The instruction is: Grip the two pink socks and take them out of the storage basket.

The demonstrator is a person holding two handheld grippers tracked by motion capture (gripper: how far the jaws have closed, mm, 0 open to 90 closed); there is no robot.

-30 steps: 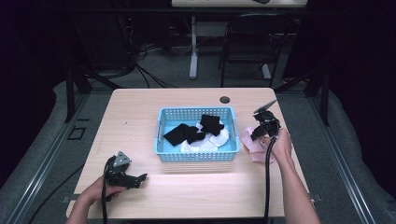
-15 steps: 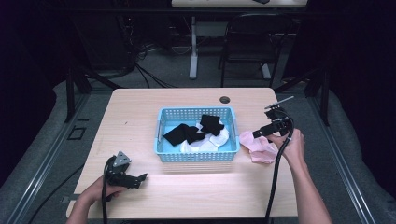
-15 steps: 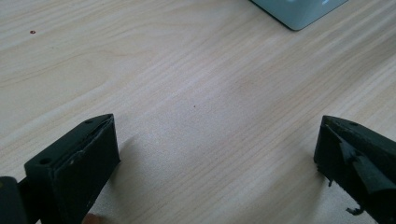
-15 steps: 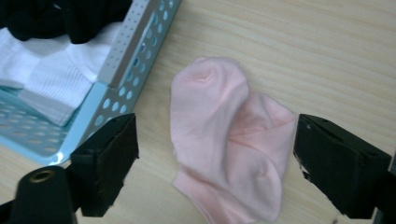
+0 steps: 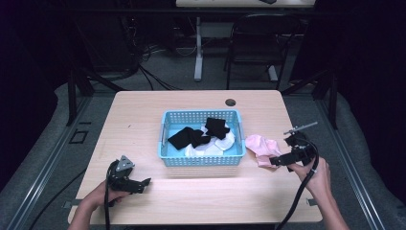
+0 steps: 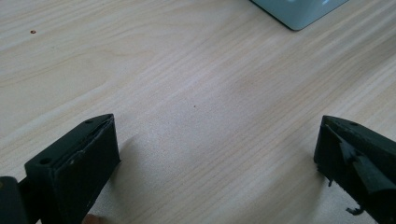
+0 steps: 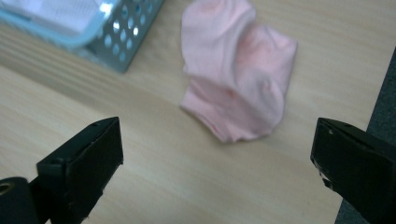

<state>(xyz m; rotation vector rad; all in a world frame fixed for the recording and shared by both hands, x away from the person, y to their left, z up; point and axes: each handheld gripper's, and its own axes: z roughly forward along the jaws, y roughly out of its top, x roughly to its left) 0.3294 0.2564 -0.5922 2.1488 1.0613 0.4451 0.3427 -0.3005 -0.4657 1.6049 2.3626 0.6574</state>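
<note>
**Right gripper view: pink sock lying free ahead of spread jaws**

Right gripper view first. My right gripper (image 7: 217, 158) has its jaws wide apart with nothing between them. Just ahead of them, on bare wood, lies the pink sock (image 7: 238, 79), crumpled and folded on itself, touching neither jaw. Farther ahead and off to the gripper's left is a corner of the blue basket (image 7: 116, 44), near the sock, though I cannot tell whether they touch.

From the high view, my right gripper (image 5: 276, 162) sits close beside the pink sock (image 5: 261, 148), which lies on the table (image 5: 143, 115) just outside the basket's (image 5: 201, 160) right wall. Inside the basket: black socks (image 5: 191, 136) on top of white ones (image 5: 222, 143).

My left gripper (image 5: 143, 183) rests low on the table, well apart from the basket; its jaws stand open over plain wood (image 6: 196, 107), idle.

Step in hand, as I read it: sorting socks out of the basket, the pink one now laid down to the side. Next move likely calls for swinging the right gripper to its left over the basket rim, dropping onto a single sock, and pinching one layer only so the pile does not come up together.
</note>
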